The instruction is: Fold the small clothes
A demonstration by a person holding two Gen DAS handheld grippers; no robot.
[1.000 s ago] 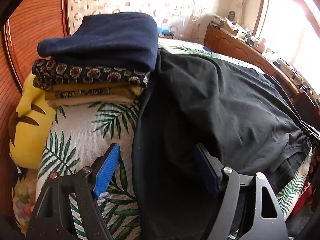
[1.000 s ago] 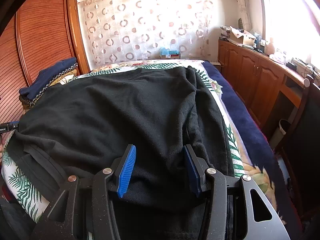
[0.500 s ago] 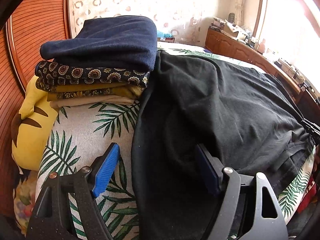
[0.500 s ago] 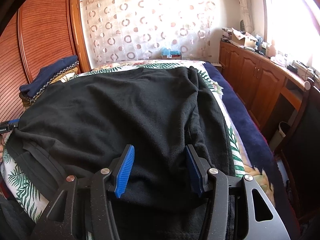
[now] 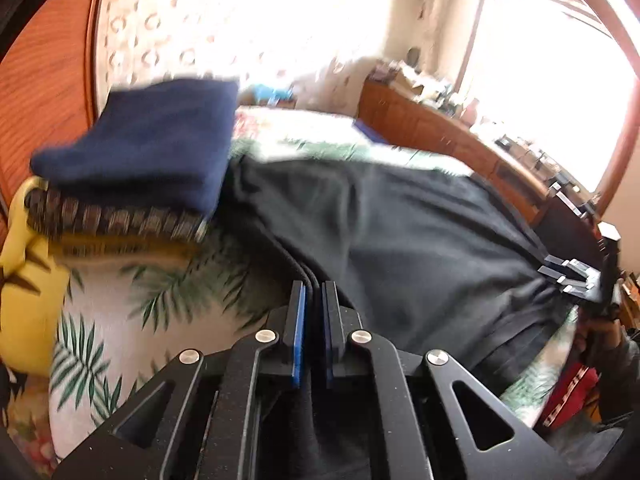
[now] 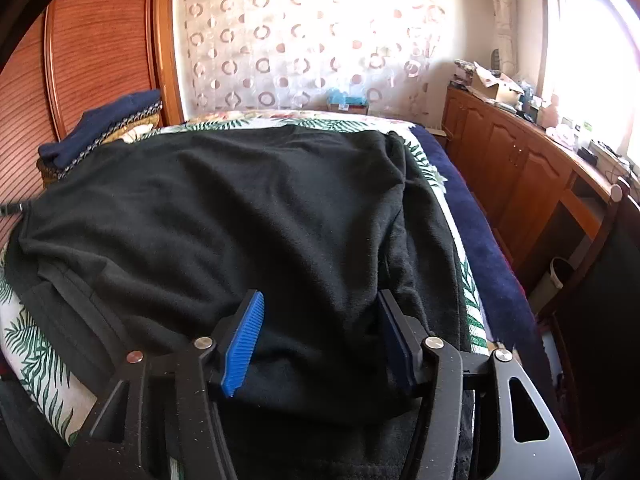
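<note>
A black garment (image 5: 400,240) lies spread across the leaf-print bed (image 5: 120,320). In the left wrist view my left gripper (image 5: 314,292) is shut on the black garment's bunched left edge, its blue pads close together with dark folds between them. In the right wrist view the same black garment (image 6: 240,208) covers most of the bed. My right gripper (image 6: 320,320) is open, its blue pads wide apart over the garment's near edge, with fabric lying between them. The right gripper also shows far right in the left wrist view (image 5: 576,280).
A stack of folded clothes (image 5: 140,176) with a navy piece on top sits at the bed's left, beside a yellow cushion (image 5: 28,288). It also shows in the right wrist view (image 6: 104,128). Wooden cabinets (image 6: 520,176) run along the right, a wooden wardrobe (image 6: 80,60) on the left.
My left gripper has closed from wide open onto the garment's left edge, and its view has shifted and blurred. My right gripper has stayed open and crept slightly forward.
</note>
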